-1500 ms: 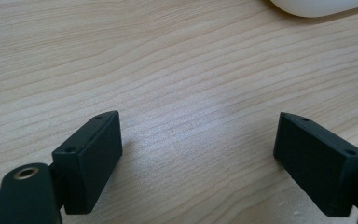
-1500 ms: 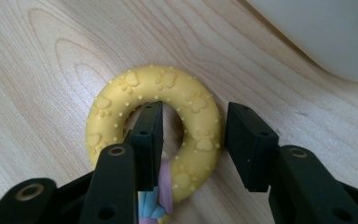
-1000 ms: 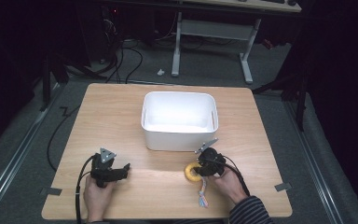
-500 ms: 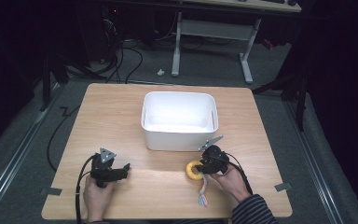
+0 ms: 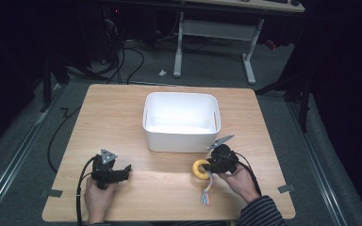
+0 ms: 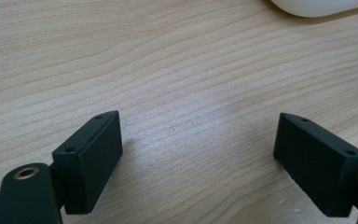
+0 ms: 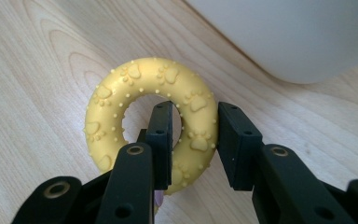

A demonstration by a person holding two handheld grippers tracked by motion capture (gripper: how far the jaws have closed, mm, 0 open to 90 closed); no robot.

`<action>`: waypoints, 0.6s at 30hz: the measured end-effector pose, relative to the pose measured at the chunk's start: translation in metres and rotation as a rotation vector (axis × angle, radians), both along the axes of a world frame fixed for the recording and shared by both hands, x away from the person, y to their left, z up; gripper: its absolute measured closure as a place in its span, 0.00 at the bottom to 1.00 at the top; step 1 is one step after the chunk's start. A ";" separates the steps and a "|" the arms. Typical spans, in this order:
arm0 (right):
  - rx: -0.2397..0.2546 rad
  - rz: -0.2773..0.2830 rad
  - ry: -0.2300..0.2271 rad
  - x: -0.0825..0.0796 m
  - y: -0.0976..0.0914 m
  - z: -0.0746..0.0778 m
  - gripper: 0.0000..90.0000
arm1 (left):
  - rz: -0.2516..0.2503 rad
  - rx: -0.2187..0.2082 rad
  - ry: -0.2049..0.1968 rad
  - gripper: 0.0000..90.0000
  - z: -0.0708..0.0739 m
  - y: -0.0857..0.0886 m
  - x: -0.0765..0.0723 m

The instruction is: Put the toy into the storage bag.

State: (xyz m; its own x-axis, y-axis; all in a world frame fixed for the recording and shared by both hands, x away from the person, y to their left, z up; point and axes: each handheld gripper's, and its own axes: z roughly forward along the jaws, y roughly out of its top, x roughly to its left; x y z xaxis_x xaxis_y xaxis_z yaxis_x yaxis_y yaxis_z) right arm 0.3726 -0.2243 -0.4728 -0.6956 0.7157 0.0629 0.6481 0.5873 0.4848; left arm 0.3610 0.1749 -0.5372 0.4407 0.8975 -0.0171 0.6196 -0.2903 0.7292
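the right gripper [image 7: 195, 140] was closed on the yellow ring toy [image 7: 152, 121], one jaw through its hole, near the white bin [image 5: 181, 121]. the left gripper [image 6: 198, 158] stood wide over the table [image 6: 177, 70].

Yellow paw-print ring [image 7: 154, 109], multicoloured tassel [image 5: 207, 193], white bin [image 5: 181, 136], light woodgrain table [image 5: 169, 188]

One wooden table [image 5: 122, 113], one white bin [image 5: 181, 122], one yellow ring toy [image 5: 200, 168], two grippers: left gripper [image 5: 118, 175], right gripper [image 5: 207, 165].
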 end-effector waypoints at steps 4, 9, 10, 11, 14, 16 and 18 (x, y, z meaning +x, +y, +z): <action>0.027 -0.012 -0.001 -0.005 -0.009 0.006 0.75 | 0.001 -0.001 0.000 0.17 0.000 0.000 0.000; 0.003 -0.030 -0.030 -0.013 -0.021 0.012 0.76 | -0.004 -0.005 0.002 0.17 0.000 0.001 0.000; 0.001 -0.035 -0.035 -0.015 -0.023 0.014 0.76 | -0.002 -0.009 0.000 0.17 0.000 0.001 0.000; -0.006 -0.040 -0.040 -0.017 -0.026 0.017 0.76 | -0.001 -0.011 0.000 0.17 0.000 0.001 0.000; -0.022 -0.072 -0.057 -0.020 -0.038 0.026 0.76 | -0.001 -0.008 0.000 0.17 0.000 0.001 0.000; -0.018 -0.097 -0.069 -0.022 -0.046 0.032 0.76 | -0.002 -0.004 0.000 0.17 0.000 0.001 0.000; -0.001 -0.121 -0.085 -0.026 -0.053 0.036 0.76 | -0.002 0.000 0.000 0.17 0.000 0.000 0.000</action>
State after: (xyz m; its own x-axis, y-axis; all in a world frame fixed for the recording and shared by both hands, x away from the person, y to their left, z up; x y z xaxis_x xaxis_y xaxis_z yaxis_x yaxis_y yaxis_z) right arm 0.3470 -0.2772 -0.4368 -0.6072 0.7945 0.0062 0.6706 0.5083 0.5403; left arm 0.3611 0.1752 -0.5373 0.4426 0.8965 -0.0169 0.6189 -0.2918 0.7293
